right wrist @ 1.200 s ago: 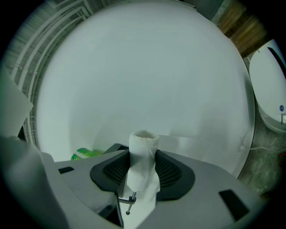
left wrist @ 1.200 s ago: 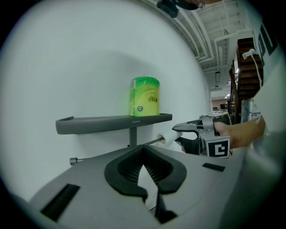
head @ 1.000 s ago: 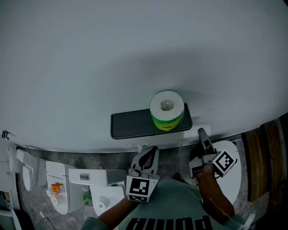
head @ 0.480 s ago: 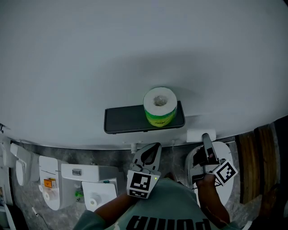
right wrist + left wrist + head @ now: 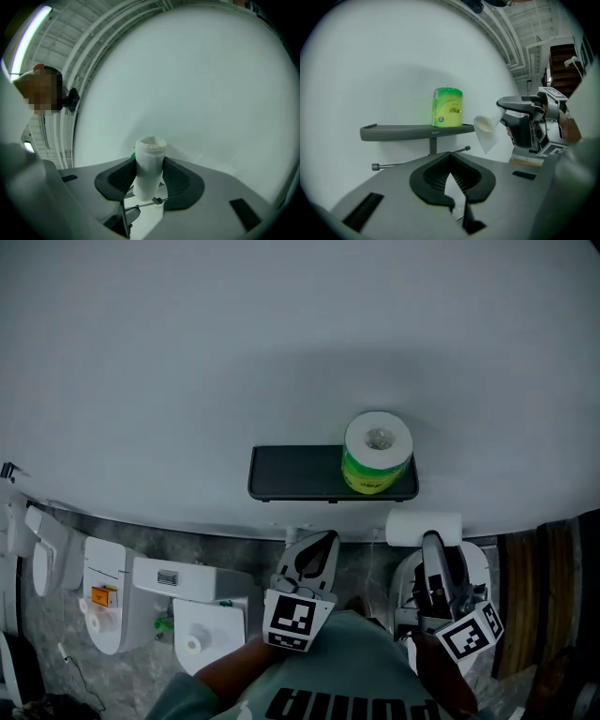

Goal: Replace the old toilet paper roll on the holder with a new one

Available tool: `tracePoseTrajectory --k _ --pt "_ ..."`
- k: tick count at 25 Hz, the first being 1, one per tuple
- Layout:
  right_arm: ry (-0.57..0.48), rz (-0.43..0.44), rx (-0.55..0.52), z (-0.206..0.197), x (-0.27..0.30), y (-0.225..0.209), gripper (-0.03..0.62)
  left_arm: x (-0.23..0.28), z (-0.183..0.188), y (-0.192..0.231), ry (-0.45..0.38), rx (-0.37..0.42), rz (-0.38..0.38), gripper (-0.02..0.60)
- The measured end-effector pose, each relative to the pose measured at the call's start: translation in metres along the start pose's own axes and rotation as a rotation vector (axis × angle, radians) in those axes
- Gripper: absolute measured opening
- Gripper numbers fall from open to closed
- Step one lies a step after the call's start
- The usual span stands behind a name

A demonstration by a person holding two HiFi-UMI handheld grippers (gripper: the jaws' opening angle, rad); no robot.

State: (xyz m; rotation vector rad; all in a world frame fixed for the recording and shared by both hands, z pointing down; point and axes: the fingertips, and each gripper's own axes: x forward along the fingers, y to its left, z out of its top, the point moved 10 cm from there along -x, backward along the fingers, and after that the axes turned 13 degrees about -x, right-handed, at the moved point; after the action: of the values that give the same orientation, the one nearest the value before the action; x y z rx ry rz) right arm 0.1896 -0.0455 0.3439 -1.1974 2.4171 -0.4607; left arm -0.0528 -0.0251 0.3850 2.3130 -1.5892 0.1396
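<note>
Raised right hand-held gripper (image 5: 149,167) clamps old roll (image 5: 150,152), pads hidden.

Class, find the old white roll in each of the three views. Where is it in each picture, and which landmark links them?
Head view: old roll at lower right, under the shelf's right end.
Left gripper view: right of centre, off the shelf's end.
Right gripper view: centre, upright between the jaws.
Landmark: the right gripper holds it in every view.

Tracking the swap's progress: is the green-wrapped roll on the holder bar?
No, the green-wrapped roll stands upright on the dark shelf, and the holder bar below it is bare.
</note>
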Motion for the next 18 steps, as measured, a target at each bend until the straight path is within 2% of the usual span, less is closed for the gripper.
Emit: tracePoseTrajectory --k 14,18 --pt "0.044 0.285 -0.404 0.003 0.063 0.097 0.184 -0.052 0.006 0.055 -0.067 -0.053 0.137 0.005" --pt "0.07 0.34 -0.47 0.006 0.091 0.117 0.184 -0.064 0.007 0.069 -0.089 -0.073 0.17 0.005"
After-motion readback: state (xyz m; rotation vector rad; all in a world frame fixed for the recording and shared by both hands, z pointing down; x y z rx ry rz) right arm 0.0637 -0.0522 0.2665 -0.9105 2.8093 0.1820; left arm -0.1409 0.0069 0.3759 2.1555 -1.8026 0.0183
